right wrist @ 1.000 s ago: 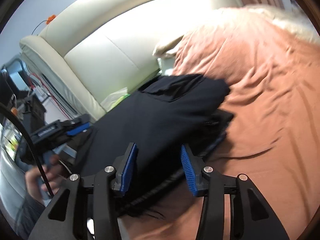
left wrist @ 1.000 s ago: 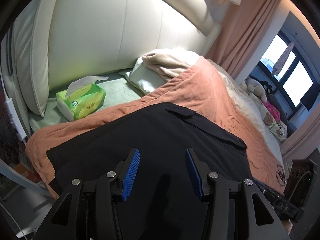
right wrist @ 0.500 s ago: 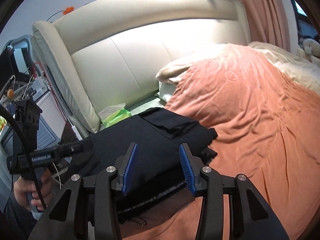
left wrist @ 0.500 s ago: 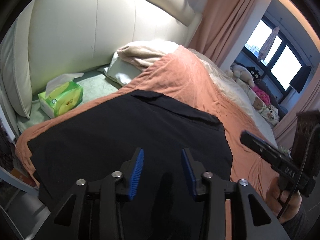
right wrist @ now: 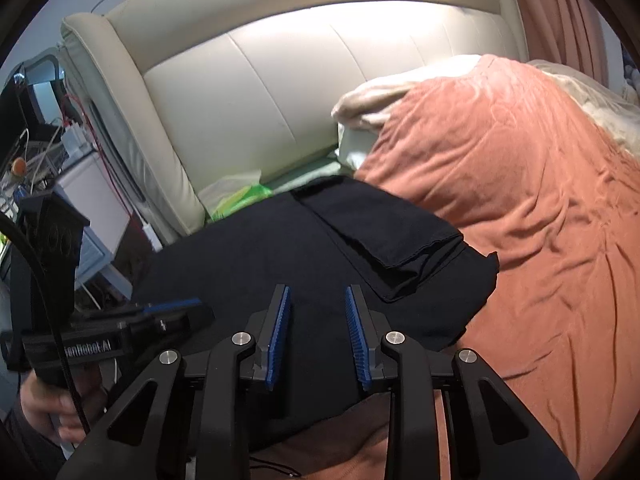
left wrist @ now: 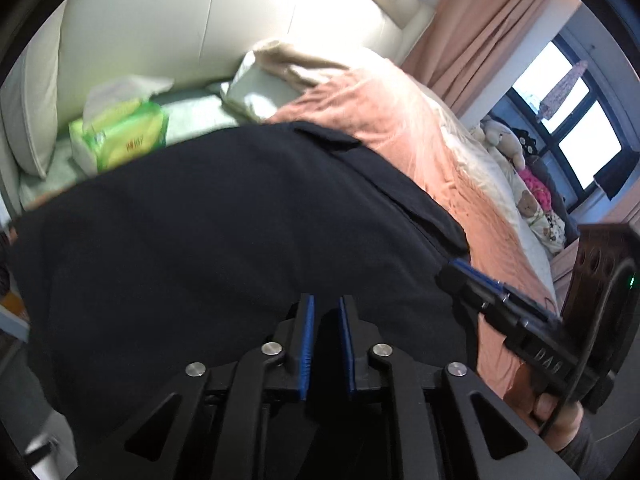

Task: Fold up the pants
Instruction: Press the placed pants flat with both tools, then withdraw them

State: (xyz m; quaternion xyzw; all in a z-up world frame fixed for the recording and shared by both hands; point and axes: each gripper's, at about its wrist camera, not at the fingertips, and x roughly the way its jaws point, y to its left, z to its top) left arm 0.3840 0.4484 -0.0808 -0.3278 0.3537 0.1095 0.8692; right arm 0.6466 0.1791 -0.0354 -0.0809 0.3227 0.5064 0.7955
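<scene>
Black pants [left wrist: 240, 220] lie folded on the orange blanket [left wrist: 400, 120] near the head of the bed, with a folded flap [right wrist: 384, 240] on top toward the far right. My left gripper [left wrist: 326, 300] hangs low over the near part of the pants. Its jaws are closing to a narrow gap, and I cannot tell whether cloth is pinched between them. My right gripper [right wrist: 317, 290] is over the near right part of the pants [right wrist: 320, 248]. Its jaws are closing too, still apart, with the cloth below them. Each gripper also appears in the other's view: the right gripper [left wrist: 460, 274], the left gripper [right wrist: 192, 308].
A green tissue pack [left wrist: 120, 136] and a pale pillow [left wrist: 256, 88] lie against the cream headboard [left wrist: 180, 20]. Stuffed toys [left wrist: 504, 140] sit at the far side by the window. A bedside cabinet with cables [right wrist: 92, 200] stands left of the bed. The person's hands [right wrist: 48, 404] hold the handles.
Both grippers have narrowed their jaws, the left far more. The left gripper has sunk closer to the pants. The right gripper has come in at the pants' right edge.
</scene>
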